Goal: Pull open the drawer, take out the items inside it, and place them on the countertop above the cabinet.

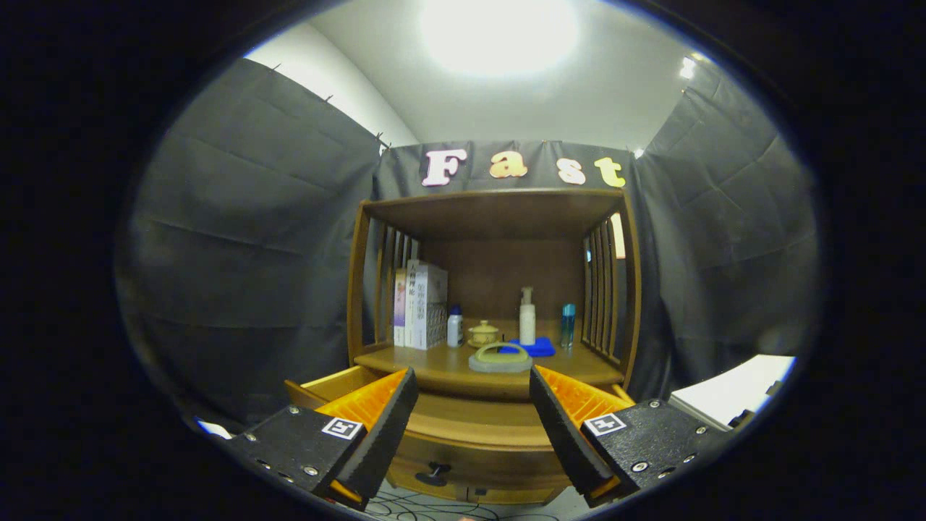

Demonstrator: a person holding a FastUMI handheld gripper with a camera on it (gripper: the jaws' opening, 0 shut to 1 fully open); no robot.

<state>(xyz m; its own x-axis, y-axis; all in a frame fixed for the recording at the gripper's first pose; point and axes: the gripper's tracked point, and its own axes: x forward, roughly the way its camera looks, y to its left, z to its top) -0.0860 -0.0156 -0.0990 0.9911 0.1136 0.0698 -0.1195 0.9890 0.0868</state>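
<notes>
Wooden drawer point(470, 434) at lower centre stood open, looking empty; jaws apart, holding nothing. Brush point(500, 358) lay on the bench point(441, 369) above. Unloading seemed nearly done.

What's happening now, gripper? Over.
Gripper open, holding nothing. Drawer pulled open below it. Handled brush already on countertop. Nothing blocking.

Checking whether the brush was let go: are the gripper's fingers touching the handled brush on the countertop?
Apart. The gripper view shows the gripper open, its fingers spread wide with nothing between them, and the brush lying beyond them on the countertop.
</notes>
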